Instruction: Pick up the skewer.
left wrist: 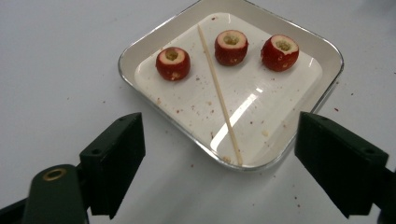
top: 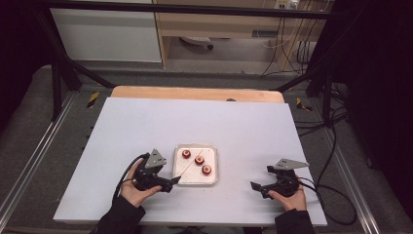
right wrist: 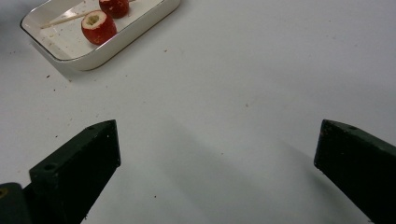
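While idle: both sets of fingers gape, gripping nothing.
Left gripper (top: 171, 184): beside tray (left wrist: 140, 44).
Skewer (left wrist: 218, 93): seemingly wooden, inside.
Right gripper (top: 257, 188): well apart.

A pale lavender-white tabletop (top: 146, 126) lies over a light wooden board (top: 197, 93), framed by black metal struts (top: 58, 58). Behind, grey carpeted floor (top: 204, 78), a white cabinet panel (top: 104, 34), a pale wood desk (top: 219, 22) and black cables (top: 336, 146).
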Action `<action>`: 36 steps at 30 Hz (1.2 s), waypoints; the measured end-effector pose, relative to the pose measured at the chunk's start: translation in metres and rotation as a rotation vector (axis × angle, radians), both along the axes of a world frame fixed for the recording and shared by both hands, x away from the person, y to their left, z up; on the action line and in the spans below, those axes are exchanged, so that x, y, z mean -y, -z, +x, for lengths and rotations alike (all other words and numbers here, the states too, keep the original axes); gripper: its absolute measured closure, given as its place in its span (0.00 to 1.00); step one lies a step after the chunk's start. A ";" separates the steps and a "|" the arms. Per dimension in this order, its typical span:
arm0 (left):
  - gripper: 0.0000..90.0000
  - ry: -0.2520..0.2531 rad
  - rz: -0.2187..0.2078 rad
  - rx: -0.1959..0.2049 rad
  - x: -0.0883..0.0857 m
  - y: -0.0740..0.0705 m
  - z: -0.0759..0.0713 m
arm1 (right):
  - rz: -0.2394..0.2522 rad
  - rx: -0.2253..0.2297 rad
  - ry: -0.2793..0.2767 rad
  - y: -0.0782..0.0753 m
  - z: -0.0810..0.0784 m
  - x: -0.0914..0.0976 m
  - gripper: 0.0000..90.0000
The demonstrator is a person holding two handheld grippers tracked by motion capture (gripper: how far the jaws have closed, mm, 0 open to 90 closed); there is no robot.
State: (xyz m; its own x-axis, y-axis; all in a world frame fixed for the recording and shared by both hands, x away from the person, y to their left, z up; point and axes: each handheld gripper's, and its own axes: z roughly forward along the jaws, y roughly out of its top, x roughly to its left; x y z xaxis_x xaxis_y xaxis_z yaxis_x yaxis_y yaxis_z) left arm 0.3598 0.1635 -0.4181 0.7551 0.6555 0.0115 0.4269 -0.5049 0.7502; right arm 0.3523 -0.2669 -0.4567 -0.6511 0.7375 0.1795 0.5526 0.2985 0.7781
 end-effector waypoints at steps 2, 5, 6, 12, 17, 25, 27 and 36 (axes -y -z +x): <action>0.19 0.001 0.012 0.003 0.006 -0.001 0.002 | 0.001 -0.002 0.002 0.000 0.000 0.000 0.01; 0.22 -0.004 0.019 -0.009 0.013 -0.001 0.006 | 0.000 -0.002 0.000 0.000 0.000 0.000 0.01; 0.23 -0.009 0.020 -0.015 0.016 0.000 0.008 | 0.001 -0.003 -0.001 0.000 0.000 0.000 0.01; 0.36 -0.020 0.056 -0.028 0.029 0.006 0.016 | 0.001 -0.006 -0.002 0.001 0.000 -0.001 0.01; 0.50 -0.035 0.064 -0.055 0.037 0.013 0.022 | 0.001 -0.006 -0.002 0.000 0.000 0.000 0.01; 0.68 -0.058 0.068 -0.072 0.042 0.020 0.024 | 0.001 -0.006 -0.003 0.001 0.000 0.000 0.01; 0.73 -0.060 0.076 -0.065 0.043 0.022 0.024 | 0.001 -0.006 -0.002 0.001 0.000 0.000 0.01; 0.86 -0.096 0.037 -0.063 0.044 0.027 0.021 | 0.001 -0.005 -0.003 0.000 0.000 0.000 0.01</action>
State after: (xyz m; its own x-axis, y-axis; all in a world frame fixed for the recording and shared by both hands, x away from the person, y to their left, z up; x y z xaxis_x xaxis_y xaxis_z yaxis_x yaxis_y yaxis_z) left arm 0.3805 0.1194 -0.4455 0.6888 0.7249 -0.0086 0.5205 -0.4863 0.7019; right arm 0.3526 -0.2667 -0.4570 -0.6520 0.7356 0.1837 0.5558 0.2990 0.7757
